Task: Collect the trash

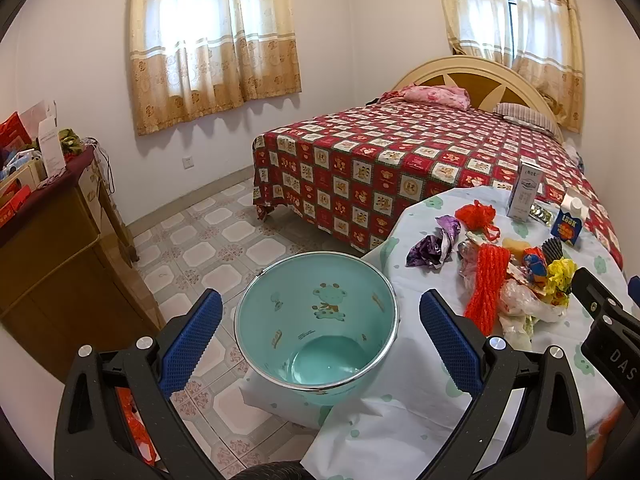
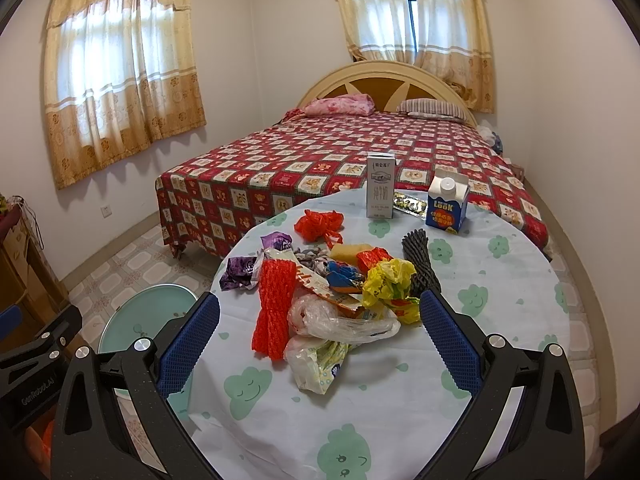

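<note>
Left tool [image 1: 320, 340]: released, jaws spread wide, nothing between the pads; it points down at the bin in the lower centre of the left view.
Right tool [image 2: 320, 336]: released, jaws wide apart, holding nothing; the trash pile lies between and beyond its blue pads [image 2: 188, 344], untouched.
Bin [image 1: 316, 320]: teal, with a cartoon print inside, empty; it stands on the floor [image 1: 224, 236] just beside the tabletop's edge, lower left in the right view.
Tabletop [image 2: 500, 300]: round, under a pale cloth with green cloud faces.
Trash [image 2: 336, 292]: heaped in the centre of the right view, right of centre in the left view.
Pile contents: orange net [image 2: 274, 308], clear bag [image 2: 344, 320], yellow bag [image 2: 390, 280], black net [image 2: 418, 264], purple wrapper [image 2: 240, 272], red bag [image 2: 320, 224].
Cartons: a white one [image 2: 380, 190] and a blue one [image 2: 447, 204] stand upright at the tabletop's far edge, apart from the pile.
Bed [image 2: 320, 160]: behind the tabletop, with a red checked cover.
</note>
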The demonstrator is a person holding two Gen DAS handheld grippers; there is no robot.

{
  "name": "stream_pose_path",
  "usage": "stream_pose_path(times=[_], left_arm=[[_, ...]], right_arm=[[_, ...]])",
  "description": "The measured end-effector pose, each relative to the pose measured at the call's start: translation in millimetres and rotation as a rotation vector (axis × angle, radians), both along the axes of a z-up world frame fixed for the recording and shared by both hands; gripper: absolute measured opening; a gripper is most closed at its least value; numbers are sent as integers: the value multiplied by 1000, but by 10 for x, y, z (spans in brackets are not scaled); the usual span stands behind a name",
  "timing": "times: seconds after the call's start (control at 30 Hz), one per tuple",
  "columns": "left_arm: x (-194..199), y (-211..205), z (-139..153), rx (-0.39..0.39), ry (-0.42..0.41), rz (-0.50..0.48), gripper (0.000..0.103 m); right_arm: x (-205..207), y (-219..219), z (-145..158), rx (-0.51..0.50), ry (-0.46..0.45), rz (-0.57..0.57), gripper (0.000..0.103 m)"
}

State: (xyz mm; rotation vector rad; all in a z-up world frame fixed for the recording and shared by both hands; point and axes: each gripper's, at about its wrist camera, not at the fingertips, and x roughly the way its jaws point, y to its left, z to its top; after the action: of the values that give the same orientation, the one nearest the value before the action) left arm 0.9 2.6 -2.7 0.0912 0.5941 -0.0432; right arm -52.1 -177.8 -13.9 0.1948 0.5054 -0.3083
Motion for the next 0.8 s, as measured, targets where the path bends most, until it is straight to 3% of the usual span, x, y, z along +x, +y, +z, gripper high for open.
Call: stream_pose_path(times=[0.8], left_arm=[[-11,-16,-12,8,0,1,97]], right_arm=[[8,4,-1,-4,-1,0,98]])
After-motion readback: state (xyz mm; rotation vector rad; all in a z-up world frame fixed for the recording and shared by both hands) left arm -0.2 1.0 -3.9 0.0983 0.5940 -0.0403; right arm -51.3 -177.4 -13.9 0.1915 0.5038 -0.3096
